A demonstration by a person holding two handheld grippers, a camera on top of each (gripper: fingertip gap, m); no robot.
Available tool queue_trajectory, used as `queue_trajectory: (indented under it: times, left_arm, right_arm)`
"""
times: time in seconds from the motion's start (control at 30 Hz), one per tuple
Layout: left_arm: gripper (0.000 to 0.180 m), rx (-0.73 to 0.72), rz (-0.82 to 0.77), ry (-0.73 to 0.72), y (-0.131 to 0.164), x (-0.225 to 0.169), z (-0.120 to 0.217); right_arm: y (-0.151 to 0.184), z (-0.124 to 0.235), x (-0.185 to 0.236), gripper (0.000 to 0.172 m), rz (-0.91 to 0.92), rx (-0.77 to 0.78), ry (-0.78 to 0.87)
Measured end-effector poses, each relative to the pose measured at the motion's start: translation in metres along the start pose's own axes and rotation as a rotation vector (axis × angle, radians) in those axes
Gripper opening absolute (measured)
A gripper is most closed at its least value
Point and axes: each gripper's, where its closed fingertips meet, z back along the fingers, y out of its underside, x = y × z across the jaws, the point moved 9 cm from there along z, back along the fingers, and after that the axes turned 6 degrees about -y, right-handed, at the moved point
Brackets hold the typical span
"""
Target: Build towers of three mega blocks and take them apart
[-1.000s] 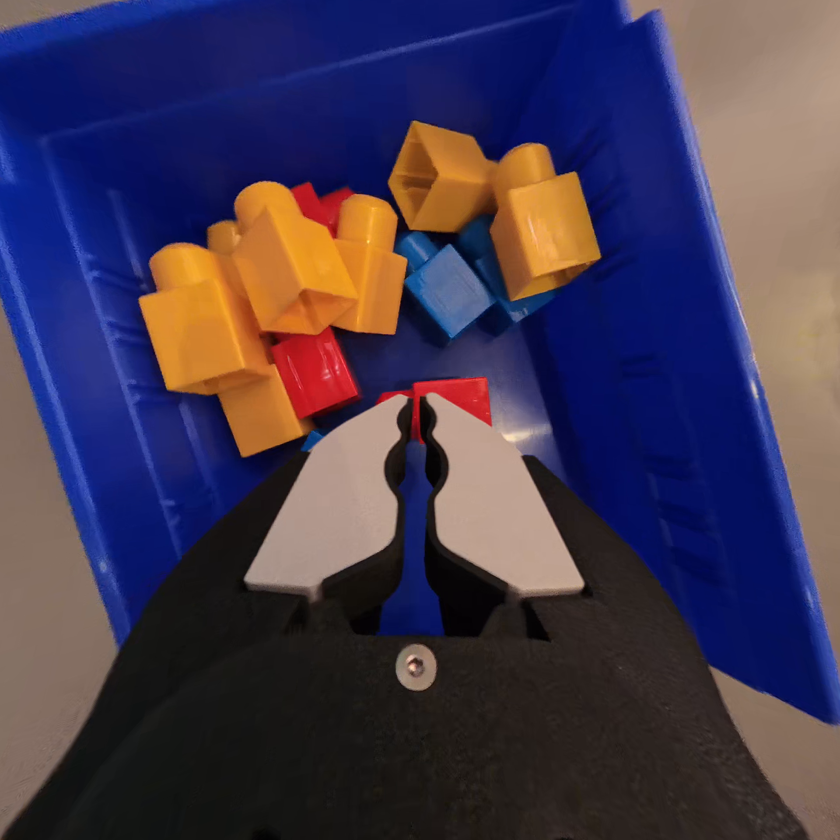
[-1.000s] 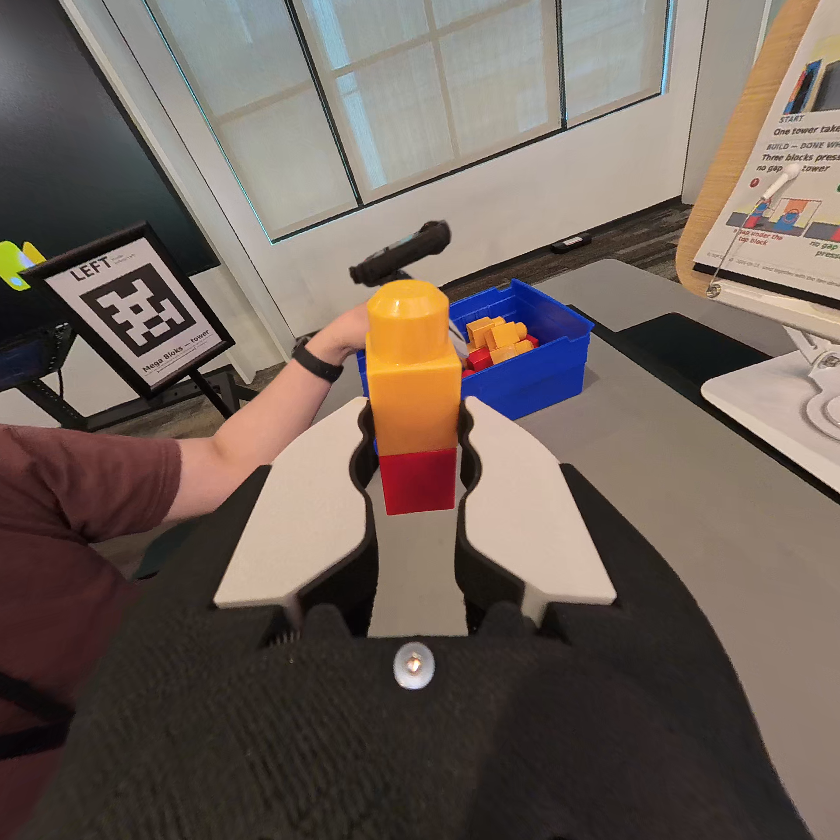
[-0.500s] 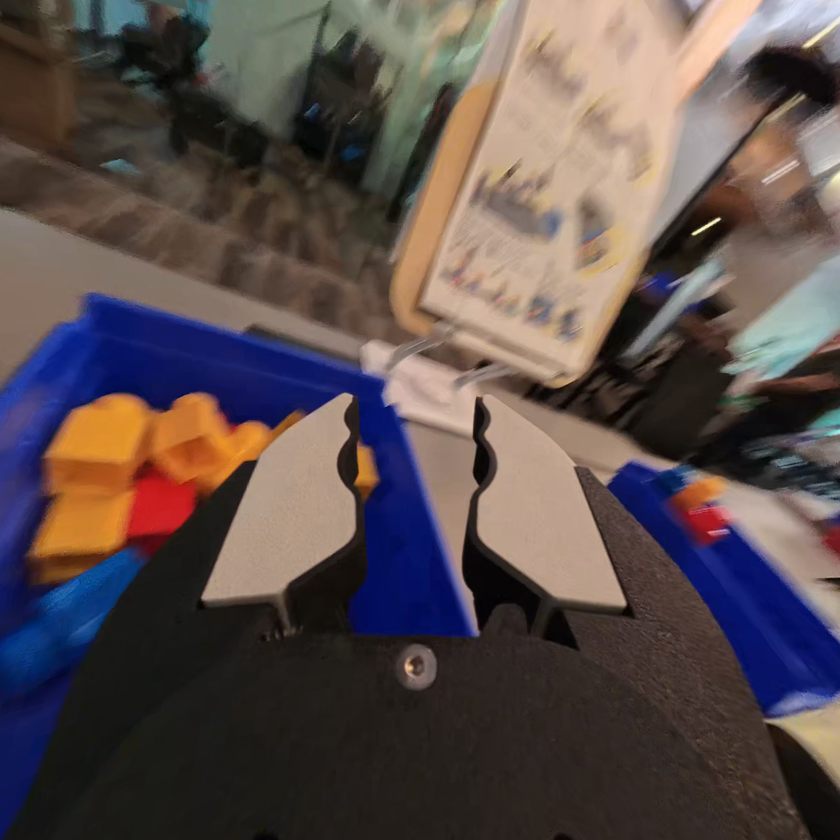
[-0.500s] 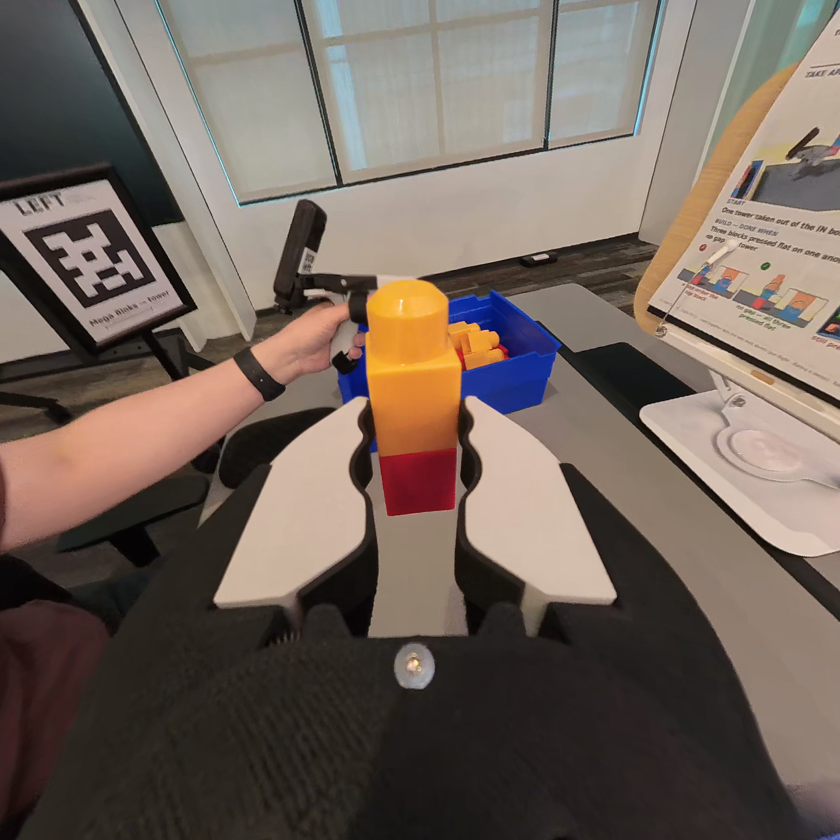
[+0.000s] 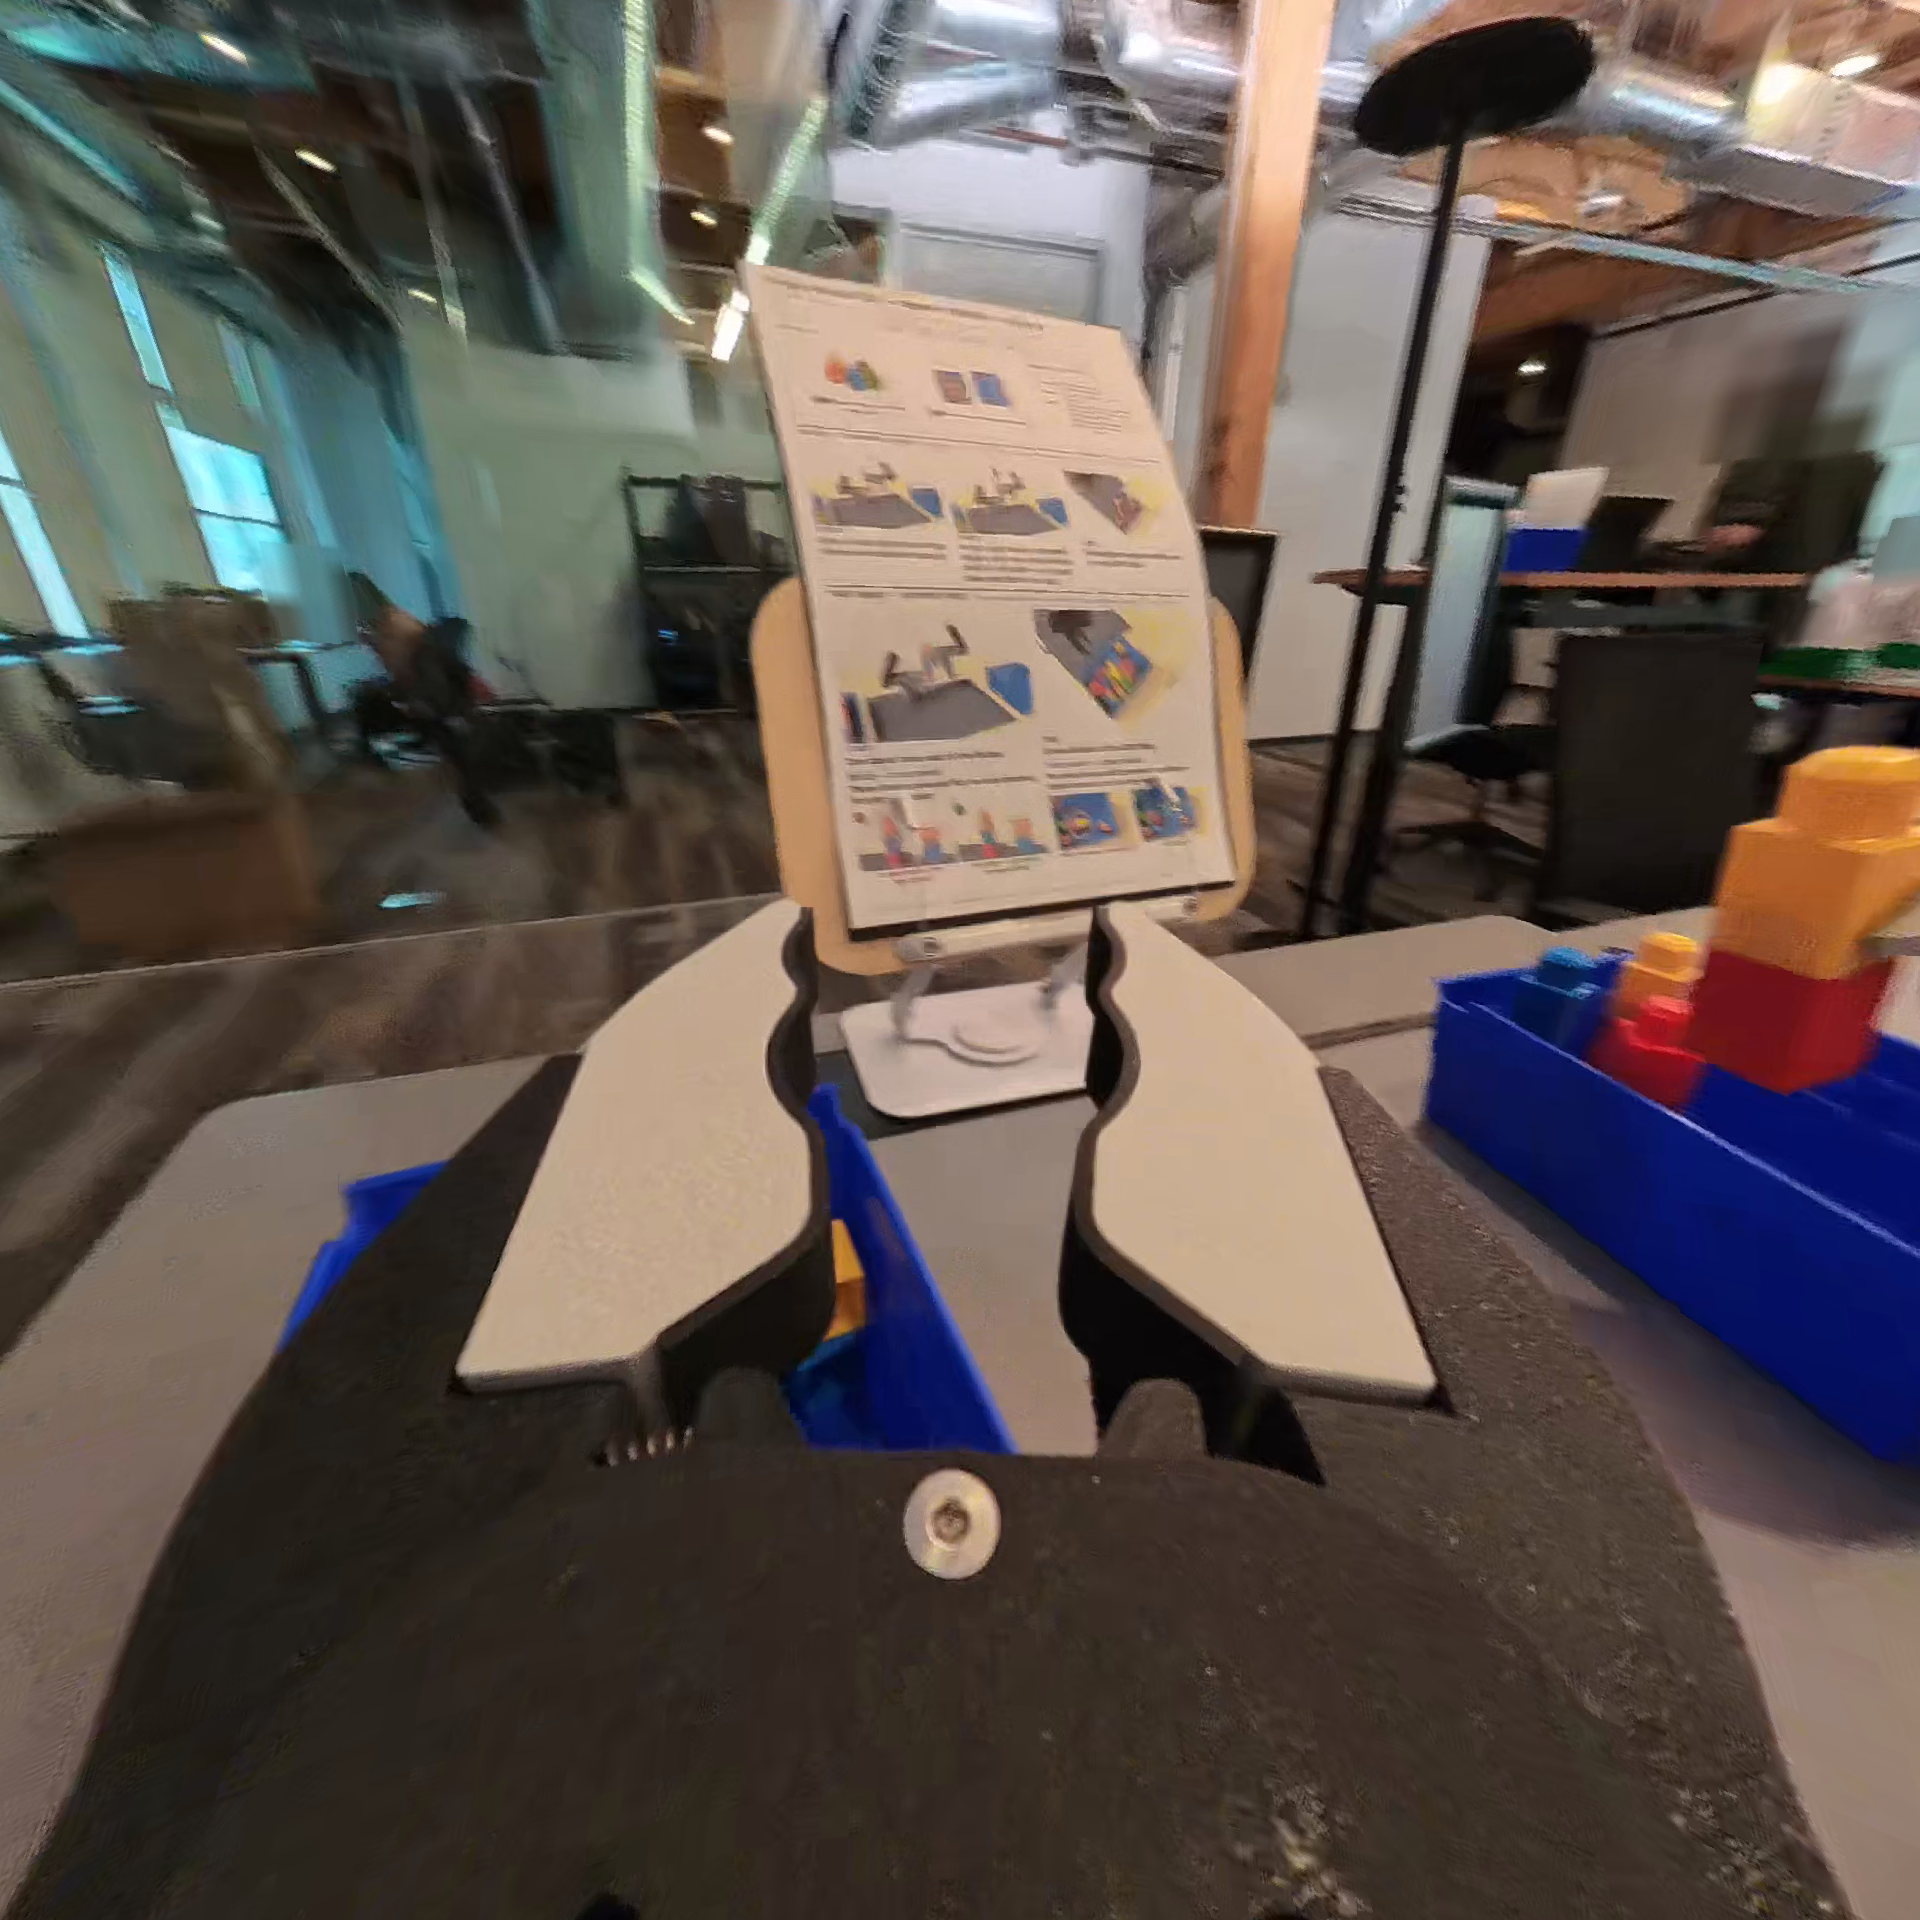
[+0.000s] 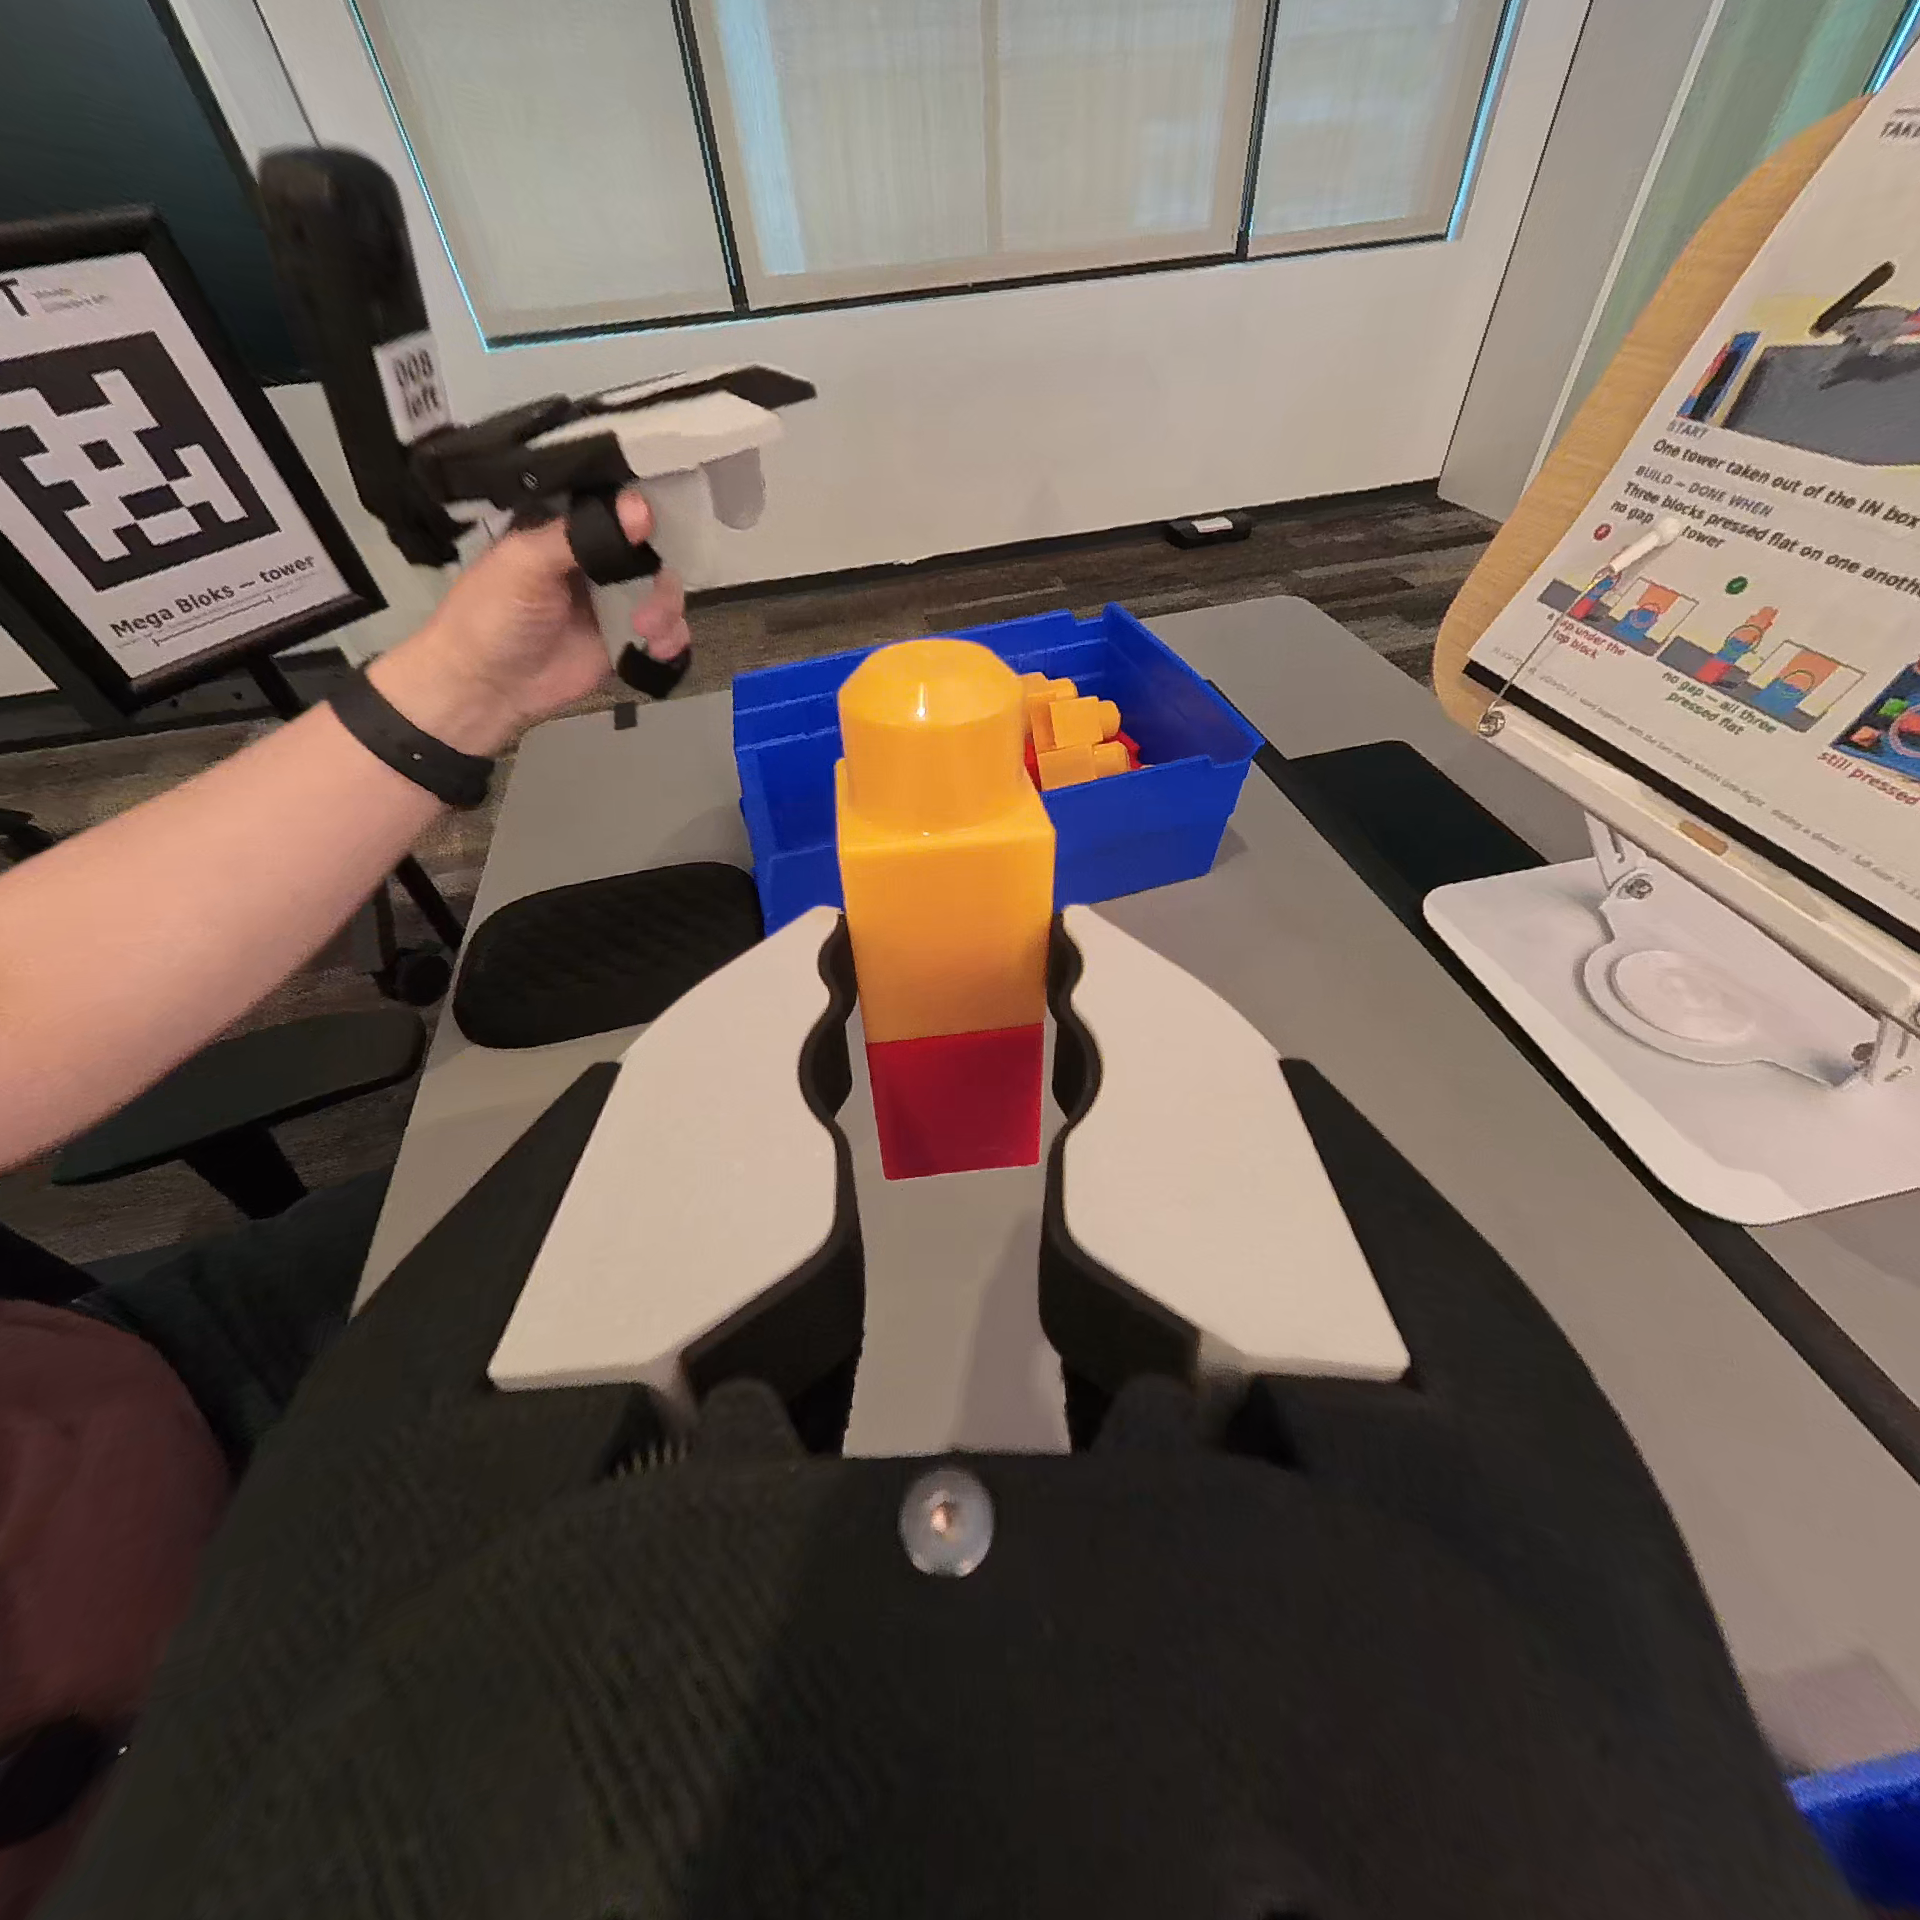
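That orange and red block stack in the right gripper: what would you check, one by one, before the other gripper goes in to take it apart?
1. Right gripper clamped on the stack: ok, fingers press both sides.
2. Orange block seated flat on the red block: ok, no gap visible.
3. Left gripper open and empty: ok.
4. Orange block's stud clear: ok.
5. Blue bin has room for blocks: ok.
6. Third block under the red one: cannot tell.

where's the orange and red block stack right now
In the right wrist view the stack stands centre frame, gripped between the right gripper fingers, above the grey table, before the blue bin.
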Motion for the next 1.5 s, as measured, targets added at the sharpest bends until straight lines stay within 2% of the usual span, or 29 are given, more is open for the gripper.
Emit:
queue_trajectory:
  times: [0.07, 0.13, 0.17, 0.23, 0.4, 0.47, 0.57, 0.67, 0.8, 0.9, 1.03, 1.27, 1.5]
  left_arm:
    - [0.029, -0.012, -0.012, 0.037, -0.004, 0.002, 0.006]
    - [0.008, -0.033, -0.02, -0.005, -0.003, 0.009, 0.011]
    - [0.0, 0.006, 0.011, -0.017, 0.0, 0.014, 0.011]
    - [0.0, 0.114, 0.059, -0.083, 0.007, 0.027, 0.006]
    - [0.0, 0.539, 0.091, -0.295, 0.044, 0.048, -0.014]
    - [0.0, 0.707, 0.219, -0.361, 0.068, 0.054, -0.022]
    - [0.0, 0.767, 0.441, -0.501, 0.099, 0.064, -0.024]
    - [0.0, 0.716, 0.642, -0.524, 0.119, 0.061, -0.028]
    - [0.008, 0.78, 0.696, -0.548, 0.143, 0.06, -0.038]
    - [0.026, 0.857, 0.735, -0.602, 0.158, 0.065, -0.043]
    - [0.032, 0.842, 0.803, -0.626, 0.166, 0.068, -0.055]
    - [0.051, 1.005, 0.613, -0.745, 0.17, 0.073, -0.072]
    - [0.051, 1.152, 0.558, -0.742, 0.191, 0.07, -0.082]
  right_arm:
    - [0.003, -0.003, -0.001, 0.036, -0.004, 0.016, 0.003]
    - [0.005, -0.006, -0.002, 0.036, -0.005, 0.042, 0.001]
    - [0.007, -0.008, -0.002, 0.036, -0.003, 0.059, 0.003]
    - [0.01, -0.012, -0.003, 0.036, 0.006, 0.094, 0.012]
    - [0.017, -0.024, -0.002, 0.036, 0.029, 0.189, 0.016]
    - [0.02, -0.03, -0.001, 0.036, 0.039, 0.221, 0.005]
    - [0.026, -0.04, 0.001, 0.036, 0.051, 0.266, 0.008]
    - [0.03, -0.047, 0.005, 0.036, 0.081, 0.318, 0.012]
    - [0.032, -0.049, 0.007, 0.036, 0.128, 0.364, 0.027]
    - [0.032, -0.048, 0.005, 0.036, 0.127, 0.362, 0.029]
    - [0.033, -0.044, -0.001, 0.036, 0.109, 0.358, 0.033]
    - [0.036, -0.039, -0.008, 0.036, 0.096, 0.377, 0.056]
    - [0.04, -0.04, -0.01, 0.036, 0.099, 0.406, 0.064]
